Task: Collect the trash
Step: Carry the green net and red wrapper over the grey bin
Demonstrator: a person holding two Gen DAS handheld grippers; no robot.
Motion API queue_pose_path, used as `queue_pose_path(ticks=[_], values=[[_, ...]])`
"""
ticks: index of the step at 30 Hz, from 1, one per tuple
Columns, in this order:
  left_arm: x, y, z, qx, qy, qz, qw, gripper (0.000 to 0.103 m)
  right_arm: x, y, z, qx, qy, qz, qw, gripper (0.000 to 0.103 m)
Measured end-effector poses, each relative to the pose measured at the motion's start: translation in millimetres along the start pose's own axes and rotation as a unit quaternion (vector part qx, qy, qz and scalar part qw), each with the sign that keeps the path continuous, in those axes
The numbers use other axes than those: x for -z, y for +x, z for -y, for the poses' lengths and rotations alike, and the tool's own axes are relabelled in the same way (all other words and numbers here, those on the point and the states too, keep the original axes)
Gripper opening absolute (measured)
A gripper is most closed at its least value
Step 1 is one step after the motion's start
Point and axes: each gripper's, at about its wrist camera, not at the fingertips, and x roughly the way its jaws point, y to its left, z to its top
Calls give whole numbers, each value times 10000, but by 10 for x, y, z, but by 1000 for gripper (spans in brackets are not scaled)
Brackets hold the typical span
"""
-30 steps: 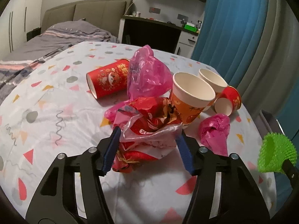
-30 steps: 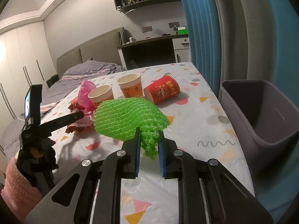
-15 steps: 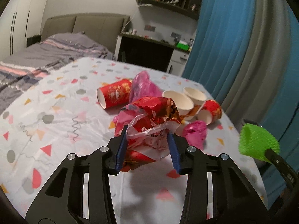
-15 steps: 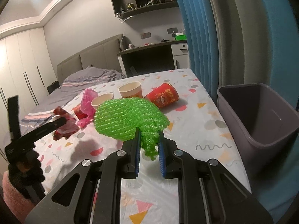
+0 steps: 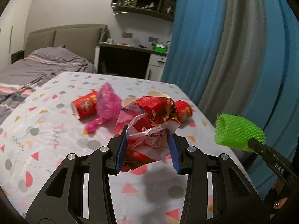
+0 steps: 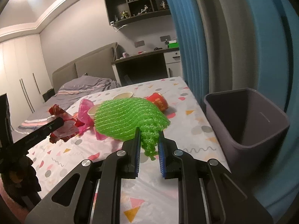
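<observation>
Trash is in both hands at this moment. The left hand-held gripper (image 5: 147, 147) is clamped on a crumpled red wrapper (image 5: 149, 123), carried clear above the counter (image 5: 46, 141). The right hand-held gripper (image 6: 148, 150) pinches a green foam net (image 6: 129, 119) by its bunched end, jaws narrow, the net fanning out ahead of them. The grey bin (image 6: 248, 123) stands just off the counter's right edge, its mouth unobstructed as far as can be seen.

Step in hand, as judged: carry both pieces to the bin. To do it well, the right load should go first, being nearer; bring the net fully over the rim before releasing, since it is light and springy and may catch on the edge. The wrapper is loose and bulky, so it wants steady grip pressure until it is above the opening.

Remaining on the counter: a pink plastic bag (image 5: 107, 102), a red cup on its side (image 5: 85, 107), further paper cups partly hidden behind the wrapper.
</observation>
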Motion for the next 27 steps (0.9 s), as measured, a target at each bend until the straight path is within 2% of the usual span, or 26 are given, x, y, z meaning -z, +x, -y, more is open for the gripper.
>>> queue_pose_path(ticks=[11, 23, 27], values=[[-36, 220, 704, 601, 572, -58, 9965, 40, -53, -123, 353, 346, 218, 190, 9990, 18], [-77, 578, 1514, 1347, 980, -86, 9860, 40, -133, -212, 875, 940, 432, 410, 9938, 18], [-138, 708, 1802, 1610, 1095, -53, 9808, 40, -204, -238, 1102, 1261, 553, 529, 9891, 18]])
